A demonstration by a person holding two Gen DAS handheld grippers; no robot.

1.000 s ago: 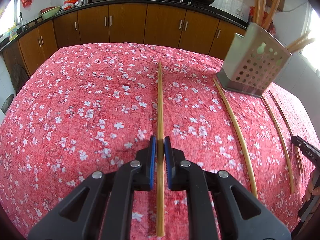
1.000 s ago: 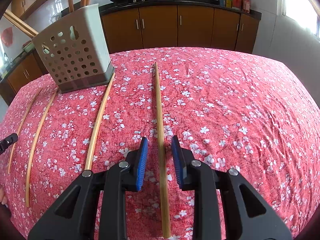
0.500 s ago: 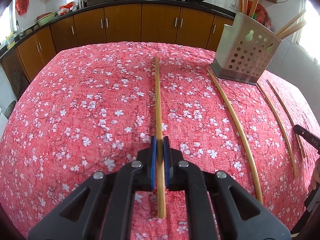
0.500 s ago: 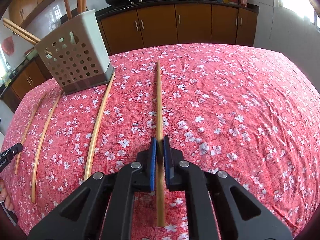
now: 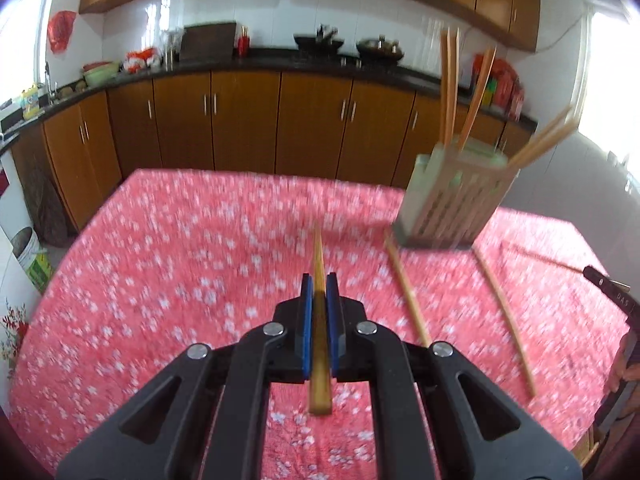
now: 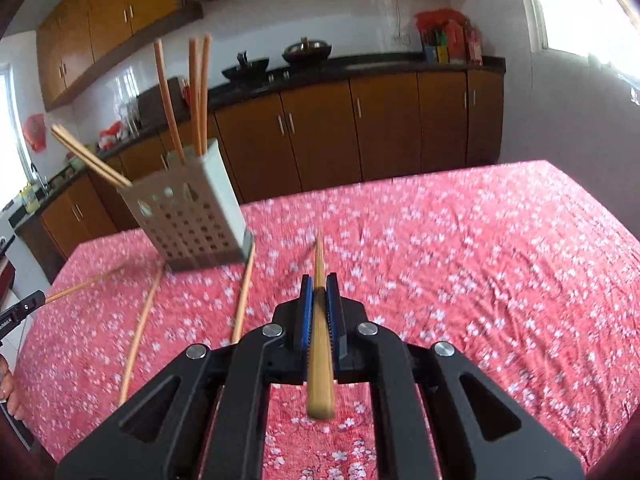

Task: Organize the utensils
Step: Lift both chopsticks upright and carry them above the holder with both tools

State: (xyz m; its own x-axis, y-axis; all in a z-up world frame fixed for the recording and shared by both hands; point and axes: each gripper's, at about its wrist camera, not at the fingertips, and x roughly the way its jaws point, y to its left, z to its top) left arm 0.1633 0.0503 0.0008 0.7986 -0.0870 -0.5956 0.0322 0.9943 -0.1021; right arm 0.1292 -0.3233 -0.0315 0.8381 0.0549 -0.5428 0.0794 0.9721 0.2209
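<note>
Left wrist view blurs; both grippers' fingers (image 5: 319, 286) (image 6: 319, 286) clamp chopsticks (image 5: 319, 344) (image 6: 320, 344).

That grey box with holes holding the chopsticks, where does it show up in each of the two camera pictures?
Left wrist view: the perforated holder stands at the upper right, on the table's far side.
Right wrist view: the same holder stands at the upper left.
Shared landmark: the red floral tablecloth under it.
</note>
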